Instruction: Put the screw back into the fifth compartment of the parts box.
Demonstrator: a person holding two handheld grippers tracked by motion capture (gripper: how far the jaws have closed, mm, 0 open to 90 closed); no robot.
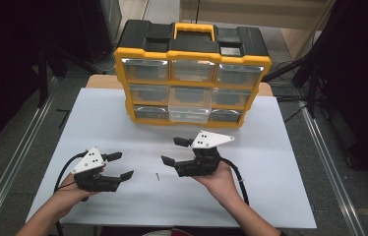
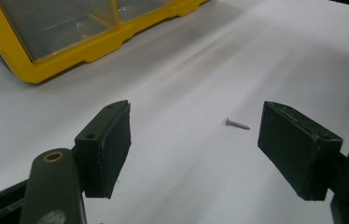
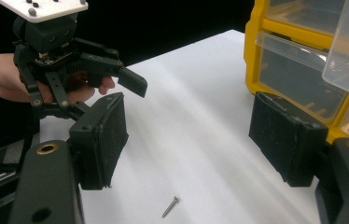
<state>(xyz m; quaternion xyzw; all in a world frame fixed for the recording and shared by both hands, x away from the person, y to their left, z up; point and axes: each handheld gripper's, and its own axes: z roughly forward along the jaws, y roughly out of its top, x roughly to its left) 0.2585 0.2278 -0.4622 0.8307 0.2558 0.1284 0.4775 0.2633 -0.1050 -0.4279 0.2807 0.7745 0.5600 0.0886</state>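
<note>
A small metal screw [image 1: 157, 176] lies on the white table between the two hands; it also shows as the screw [image 2: 237, 124] and the screw [image 3: 170, 206]. My left gripper [image 1: 121, 165] rests low at the left, pointing right toward it, jaws open and empty; the same gripper [image 2: 193, 151] frames the screw ahead of its pads. My right gripper [image 1: 174, 152] hovers right of the screw, pointing left, jaws open and empty. In the right gripper view, the right gripper [image 3: 200, 142] stands above the screw.
A yellow and black organizer [image 1: 192, 73] with clear drawers stands at the table's back; its bottom middle drawer [image 1: 188, 111] is pulled out. The white table [image 1: 270, 196] ends near the hands. The other gripper [image 3: 116, 88] and a hand show across the table.
</note>
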